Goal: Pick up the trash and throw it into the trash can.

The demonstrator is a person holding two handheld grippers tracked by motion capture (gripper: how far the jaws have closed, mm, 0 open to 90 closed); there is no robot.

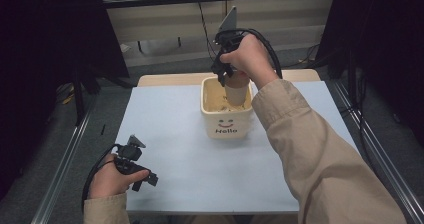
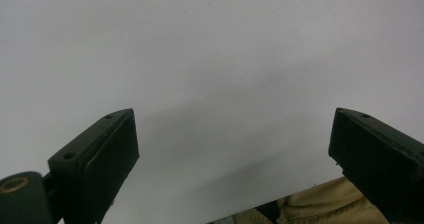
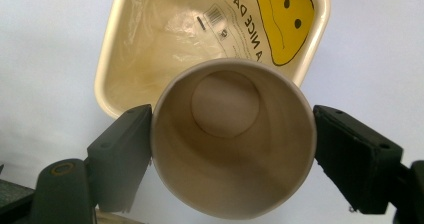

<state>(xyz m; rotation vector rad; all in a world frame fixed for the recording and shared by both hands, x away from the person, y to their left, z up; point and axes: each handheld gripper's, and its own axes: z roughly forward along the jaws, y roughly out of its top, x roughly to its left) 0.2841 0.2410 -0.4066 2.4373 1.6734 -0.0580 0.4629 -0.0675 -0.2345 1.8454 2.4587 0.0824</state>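
Right gripper view: cup (image 3: 234, 139), open mouth toward the camera, sits between the two black fingers (image 3: 122, 154) of the right gripper (image 3: 234, 156). Left finger touches the cup's rim; right finger stands just beside the rim, contact hard to judge. Beyond the fingers, past the cup's far edge, a cream bin (image 3: 107, 69) with a clear plastic liner and a yellow smiley print inside. Pale tabletop (image 3: 45, 44) all round.

High view: right gripper (image 1: 223, 74) points down over the bin (image 1: 226, 119), cup (image 1: 236, 90) below the fingers, its lower part inside the bin's rim. Bin front shows a smile and the word "Hello". Right hand (image 1: 247, 56) grips the tool from above, beige sleeve (image 1: 310, 154) running back.

Left gripper (image 1: 146, 179) rests low near the tabletop's near left edge (image 1: 150, 134), held by the left hand (image 1: 111, 180).

Left gripper view: fingers (image 2: 102, 159) spread wide, nothing between them, bare tabletop ahead of the tips.
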